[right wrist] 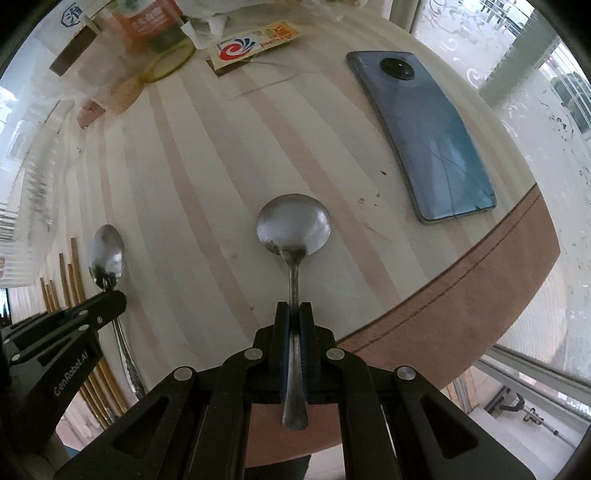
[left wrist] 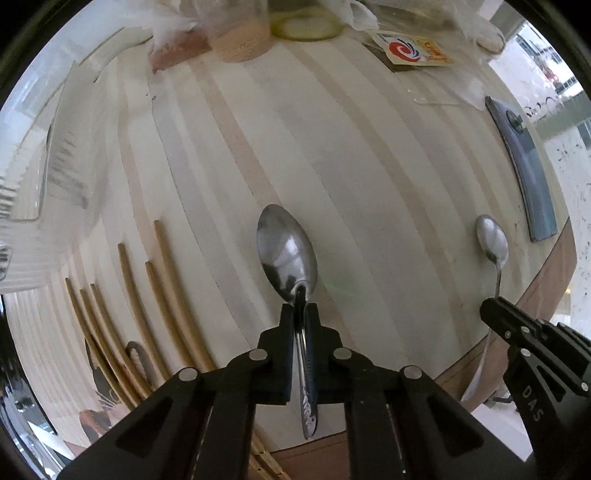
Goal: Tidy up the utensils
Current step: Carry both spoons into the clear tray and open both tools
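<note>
My left gripper (left wrist: 300,308) is shut on the handle of an oval steel spoon (left wrist: 287,252), bowl pointing away over the striped table; the same spoon shows in the right wrist view (right wrist: 106,255) under the left gripper (right wrist: 110,297). My right gripper (right wrist: 294,308) is shut on the handle of a round-bowled steel spoon (right wrist: 294,224); that spoon also shows at the right of the left wrist view (left wrist: 492,239), held by the right gripper (left wrist: 493,308). Several wooden chopsticks (left wrist: 140,306) lie on the table to the left, also seen in the right wrist view (right wrist: 70,273).
A blue phone (right wrist: 424,129) lies face down at the right near the table edge (right wrist: 461,273). Jars (left wrist: 242,35), plastic bags and a printed packet (left wrist: 415,51) crowd the far side. A ribbed clear container (left wrist: 33,206) stands at the left.
</note>
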`<state>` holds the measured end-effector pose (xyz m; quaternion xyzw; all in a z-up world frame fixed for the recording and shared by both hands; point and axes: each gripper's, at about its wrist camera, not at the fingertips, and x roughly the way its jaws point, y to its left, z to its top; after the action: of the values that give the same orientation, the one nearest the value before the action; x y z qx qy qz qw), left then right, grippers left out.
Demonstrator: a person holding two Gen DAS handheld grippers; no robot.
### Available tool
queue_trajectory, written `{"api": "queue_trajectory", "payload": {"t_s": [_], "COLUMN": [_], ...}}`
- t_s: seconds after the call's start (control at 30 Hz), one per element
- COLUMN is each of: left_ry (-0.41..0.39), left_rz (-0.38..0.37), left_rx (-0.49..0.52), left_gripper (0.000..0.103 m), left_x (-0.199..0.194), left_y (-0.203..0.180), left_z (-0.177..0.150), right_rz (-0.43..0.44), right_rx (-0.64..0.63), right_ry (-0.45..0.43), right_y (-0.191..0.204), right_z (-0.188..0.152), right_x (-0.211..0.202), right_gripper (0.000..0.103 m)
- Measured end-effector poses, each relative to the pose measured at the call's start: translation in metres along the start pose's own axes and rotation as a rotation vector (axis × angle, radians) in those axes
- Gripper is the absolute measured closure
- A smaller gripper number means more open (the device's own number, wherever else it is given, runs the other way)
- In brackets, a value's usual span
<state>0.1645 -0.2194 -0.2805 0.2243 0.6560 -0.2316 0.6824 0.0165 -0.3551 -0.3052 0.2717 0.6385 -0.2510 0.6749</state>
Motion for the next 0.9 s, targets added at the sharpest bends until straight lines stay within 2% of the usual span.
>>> {"api": "queue_trajectory", "payload": {"t_s": [0.07, 0.13, 0.3, 0.53, 0.57, 0.77, 0.9], "left_ry": [0.003, 0.006, 0.017, 0.016, 0.014, -0.014, -0.038], "left_rz": [-0.001, -0.004, -0.019, -0.024, -0.022, 0.000, -0.008], "left_rx": [-0.004, -0.006, -0.023, -0.022, -0.019, 0.010, 0.024], "left_gripper": [0.100, 0.100, 0.100, 0.099, 0.099, 0.100, 0.102], "left_x": [0.001, 0.004, 0.008, 0.007, 0.007, 0.003, -0.008], "left_y": [-0.005, -0.011, 0.012, 0.009, 0.008, 0.006, 0.000], "left_z": [-0.001, -0.001, 0.008, 0.004, 0.003, -0.004, -0.005], "right_rz": [-0.004, -0.010, -0.043, -0.060, -0.062, -0.070, -0.058], "right_rx": [-0.007, -0.014, -0.033, -0.044, -0.043, -0.033, -0.013], "right_ry": [0.004, 0.007, 0.011, -0.002, -0.003, -0.024, -0.035], "right_y": [-0.011, -0.005, 0.007, 0.009, 0.031, 0.050, 0.045], "right_z": [-0.001, -0.003, -0.003, -0.006, -0.008, -0.012, -0.020], "right_x": [-0.002, -0.001, 0.009, 0.016, 0.016, -0.001, -0.011], "right_gripper": [0.098, 0.098, 0.098, 0.098, 0.098, 0.098, 0.098]}}
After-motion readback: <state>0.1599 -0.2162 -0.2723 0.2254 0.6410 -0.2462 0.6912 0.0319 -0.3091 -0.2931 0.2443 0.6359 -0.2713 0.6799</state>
